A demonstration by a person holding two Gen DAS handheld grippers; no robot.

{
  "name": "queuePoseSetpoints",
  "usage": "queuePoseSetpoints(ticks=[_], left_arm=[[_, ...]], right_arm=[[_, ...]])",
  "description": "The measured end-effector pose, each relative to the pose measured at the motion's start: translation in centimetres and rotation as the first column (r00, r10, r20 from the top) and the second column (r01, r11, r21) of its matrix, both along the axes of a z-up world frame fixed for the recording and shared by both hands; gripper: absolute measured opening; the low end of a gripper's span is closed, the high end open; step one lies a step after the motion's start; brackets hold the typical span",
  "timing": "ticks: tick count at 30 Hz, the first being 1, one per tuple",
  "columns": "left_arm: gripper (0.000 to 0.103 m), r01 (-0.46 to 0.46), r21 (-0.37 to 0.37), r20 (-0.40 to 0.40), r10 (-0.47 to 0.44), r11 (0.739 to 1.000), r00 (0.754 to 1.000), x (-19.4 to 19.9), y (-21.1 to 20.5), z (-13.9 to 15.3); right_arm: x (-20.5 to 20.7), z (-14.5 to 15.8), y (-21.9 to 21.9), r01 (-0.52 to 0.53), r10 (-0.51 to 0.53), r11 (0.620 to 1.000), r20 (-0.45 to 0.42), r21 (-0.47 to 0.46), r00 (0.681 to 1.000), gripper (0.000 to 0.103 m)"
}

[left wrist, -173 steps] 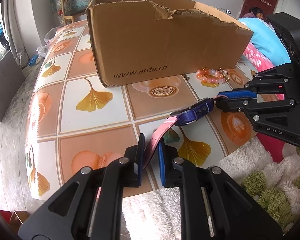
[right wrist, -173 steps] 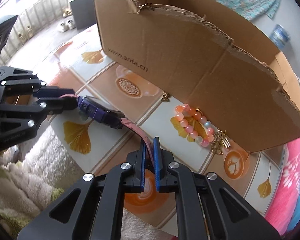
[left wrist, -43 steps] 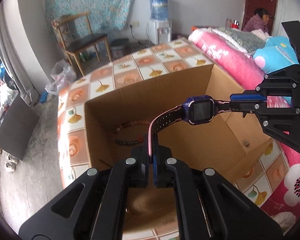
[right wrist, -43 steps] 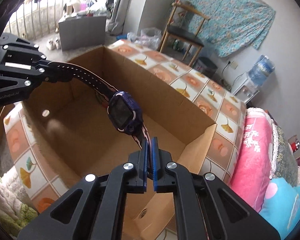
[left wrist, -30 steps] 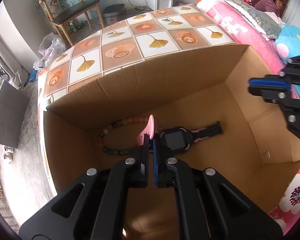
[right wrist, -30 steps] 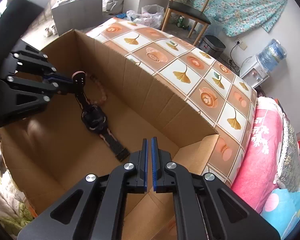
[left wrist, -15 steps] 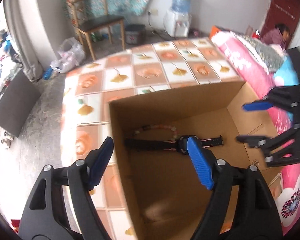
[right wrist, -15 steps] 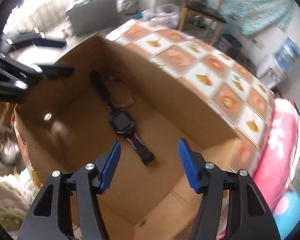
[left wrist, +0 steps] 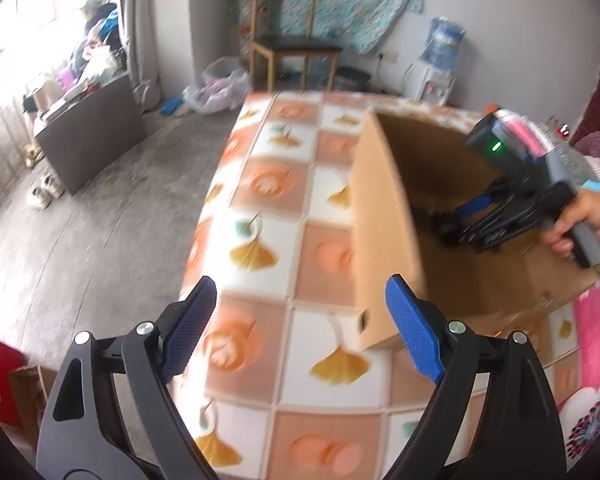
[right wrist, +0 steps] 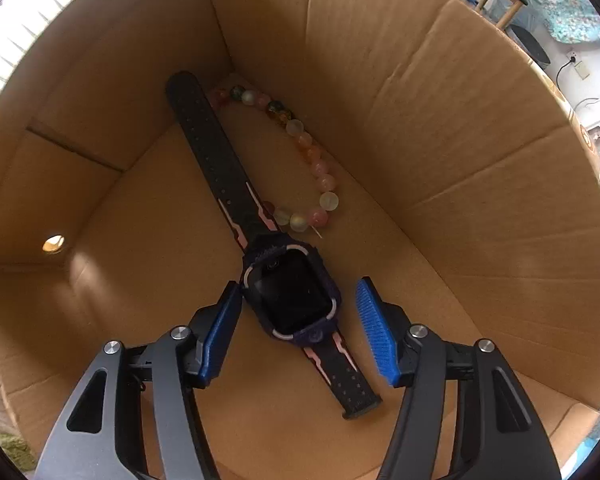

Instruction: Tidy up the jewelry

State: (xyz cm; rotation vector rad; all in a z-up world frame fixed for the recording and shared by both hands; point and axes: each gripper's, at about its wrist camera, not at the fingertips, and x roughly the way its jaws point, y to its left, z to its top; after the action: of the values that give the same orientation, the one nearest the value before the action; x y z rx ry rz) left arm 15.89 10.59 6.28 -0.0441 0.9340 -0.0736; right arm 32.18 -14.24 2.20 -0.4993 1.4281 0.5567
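A purple and black watch [right wrist: 292, 300] with a pink-lined strap lies flat on the floor of the cardboard box [right wrist: 440, 120]. A bead bracelet [right wrist: 300, 148] lies beside it, partly under the strap. My right gripper [right wrist: 300, 328] is open and low inside the box, its fingers either side of the watch face without gripping it. My left gripper [left wrist: 300, 332] is open and empty, outside the box over the tiled table [left wrist: 268, 200]. The left wrist view shows the box [left wrist: 384, 232] to the right with the right gripper [left wrist: 480, 220] reaching into it.
The tiled table has a ginkgo-leaf pattern and its left edge drops to a grey floor [left wrist: 80, 240]. A wooden chair [left wrist: 292, 52], a water dispenser [left wrist: 440, 60] and a dark cabinet [left wrist: 88, 132] stand beyond. Pink bedding [left wrist: 596, 360] lies right of the box.
Both grippers let go of the watch, which now lies in the box. My left gripper pulled out and swung left over the table. My right gripper dropped lower over the watch.
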Motion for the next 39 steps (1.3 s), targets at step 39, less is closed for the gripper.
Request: queuePoseSetpoints(ticks=[39], left_arm=[[0.083, -0.085, -0.037, -0.066, 0.082, 0.996, 0.994, -4.4, 2.9, -3.4]], right_arm=[[-2.6, 6.2, 2.1, -0.076, 0.06, 0.985, 0.101, 0.158, 0.993, 0.032]])
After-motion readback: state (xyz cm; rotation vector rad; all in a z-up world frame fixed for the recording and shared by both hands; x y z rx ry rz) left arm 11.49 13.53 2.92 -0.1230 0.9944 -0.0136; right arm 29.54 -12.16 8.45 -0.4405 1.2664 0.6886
